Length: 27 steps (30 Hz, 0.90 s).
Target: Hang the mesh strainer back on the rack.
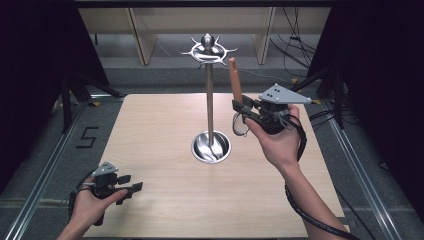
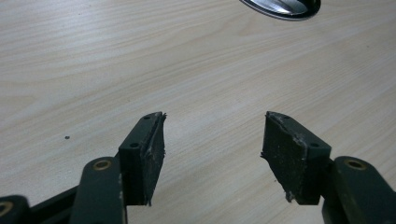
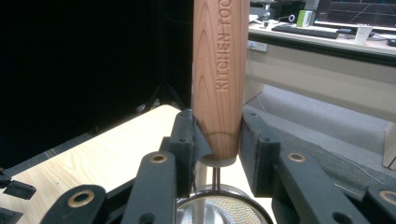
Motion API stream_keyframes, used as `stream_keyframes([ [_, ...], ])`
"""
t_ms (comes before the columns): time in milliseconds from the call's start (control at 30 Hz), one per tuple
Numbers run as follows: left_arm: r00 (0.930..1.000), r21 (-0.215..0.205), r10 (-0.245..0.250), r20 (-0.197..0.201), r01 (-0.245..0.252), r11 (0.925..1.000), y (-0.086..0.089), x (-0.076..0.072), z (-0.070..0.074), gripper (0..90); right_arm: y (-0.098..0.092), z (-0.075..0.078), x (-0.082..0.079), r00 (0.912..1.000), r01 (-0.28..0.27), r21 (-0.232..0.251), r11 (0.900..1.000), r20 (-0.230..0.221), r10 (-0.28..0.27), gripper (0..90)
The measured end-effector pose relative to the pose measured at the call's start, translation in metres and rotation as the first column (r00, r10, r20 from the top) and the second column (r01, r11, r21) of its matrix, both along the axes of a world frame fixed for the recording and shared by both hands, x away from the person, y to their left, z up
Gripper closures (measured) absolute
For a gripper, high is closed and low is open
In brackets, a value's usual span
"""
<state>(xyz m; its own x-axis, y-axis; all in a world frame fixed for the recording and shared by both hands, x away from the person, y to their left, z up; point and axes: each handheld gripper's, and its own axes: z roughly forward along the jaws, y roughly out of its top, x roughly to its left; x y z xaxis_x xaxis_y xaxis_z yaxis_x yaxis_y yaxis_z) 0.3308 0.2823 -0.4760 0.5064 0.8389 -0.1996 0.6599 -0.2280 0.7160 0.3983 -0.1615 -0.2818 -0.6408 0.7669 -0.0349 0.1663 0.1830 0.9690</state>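
The right gripper (image 1: 243,111) is pinching a wooden-handled strainer (image 3: 220,79), its two jaws pressing on the lower end of the handle from either side. The handle is standing nearly upright above the jaws, its tip reaching toward the ring of hooks (image 1: 208,51) that is sitting just to the left of it, close but apart. Below the jaws, a short metal stem is leading down into the round mesh bowl (image 3: 219,207), which is hanging under the gripper. The words "KITCHEN TOO" are running along the handle in the right gripper view.

The metal stand (image 1: 210,100) is rising from its shiny round base (image 1: 211,147), down and to the left of the right gripper, on the wooden table (image 1: 165,200).

The left gripper (image 1: 131,183) is resting low, well apart from the stand, near the table's front left corner. Its jaws are spread wide over bare wood, with nothing between the pads (image 2: 154,158). The edge of the base (image 2: 282,8) is showing far ahead of them.
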Motion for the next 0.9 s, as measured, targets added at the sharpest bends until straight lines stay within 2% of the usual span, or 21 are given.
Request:
stream_keyframes([
  [67, 1.0000, -0.002, 0.001, 0.001, -0.001, 1.0000, 0.000, 0.000, 0.000, 38.0, 0.000, 0.000, 0.000, 1.0000, 0.001, -0.004, 1.000, 0.004, -0.001, 69.4],
  [100, 1.0000, 0.001, 0.000, 0.001, 0.000, 1.0000, 0.000, 0.000, 0.000, 38.0, 0.002, 0.001, 0.000, 0.9999, 0.005, 0.008, 1.000, -0.014, -0.004, 69.3],
  [167, 1.0000, 0.001, -0.003, -0.002, 0.003, 1.0000, 0.000, 0.000, 0.000, 38.0, 0.003, 0.000, 0.001, 1.0000, -0.001, 0.003, 1.000, -0.001, 0.001, 69.4],
  [200, 1.0000, 0.000, -0.002, -0.002, 0.002, 1.0000, 0.000, 0.000, 0.000, 38.0, 0.003, 0.001, 0.001, 0.9999, -0.004, 0.004, 1.000, -0.011, 0.004, 69.3],
  [233, 1.0000, 0.000, -0.002, -0.002, 0.002, 1.0000, 0.000, 0.000, 0.000, 38.0, 0.004, 0.000, 0.003, 1.0000, -0.006, 0.001, 1.000, 0.002, 0.006, 69.4],
  [400, 1.0000, -0.001, -0.001, 0.001, 0.001, 1.0000, 0.000, 0.000, 0.000, 38.0, 0.005, 0.001, 0.004, 0.9999, -0.008, -0.004, 1.000, -0.011, 0.008, 69.4],
  [433, 1.0000, 0.000, -0.003, -0.002, 0.003, 1.0000, 0.000, 0.000, 0.000, 38.0, 0.005, 0.001, 0.004, 1.0000, -0.003, -0.015, 1.000, 0.004, 0.003, 69.4],
  [500, 1.0000, 0.000, -0.002, -0.002, 0.002, 1.0000, 0.000, 0.000, 0.000, 38.0, 0.006, 0.002, 0.004, 0.9998, -0.008, -0.003, 1.000, -0.016, 0.008, 69.4],
  [733, 1.0000, 0.001, -0.007, -0.003, 0.007, 1.0000, 0.000, 0.000, 0.000, 38.0, 0.007, 0.002, 0.006, 1.0000, -0.005, -0.016, 1.000, -0.008, 0.005, 69.4],
  [867, 1.0000, 0.002, 0.000, -0.003, 0.000, 1.0000, 0.000, 0.000, 0.000, 38.0, 0.009, 0.002, 0.008, 1.0000, -0.007, -0.008, 1.000, -0.006, 0.007, 69.3],
  [900, 1.0000, 0.001, -0.009, -0.003, 0.009, 1.0000, 0.000, 0.000, 0.000, 38.0, 0.011, 0.002, 0.009, 0.9998, -0.009, -0.013, 1.000, -0.017, 0.009, 69.3],
])
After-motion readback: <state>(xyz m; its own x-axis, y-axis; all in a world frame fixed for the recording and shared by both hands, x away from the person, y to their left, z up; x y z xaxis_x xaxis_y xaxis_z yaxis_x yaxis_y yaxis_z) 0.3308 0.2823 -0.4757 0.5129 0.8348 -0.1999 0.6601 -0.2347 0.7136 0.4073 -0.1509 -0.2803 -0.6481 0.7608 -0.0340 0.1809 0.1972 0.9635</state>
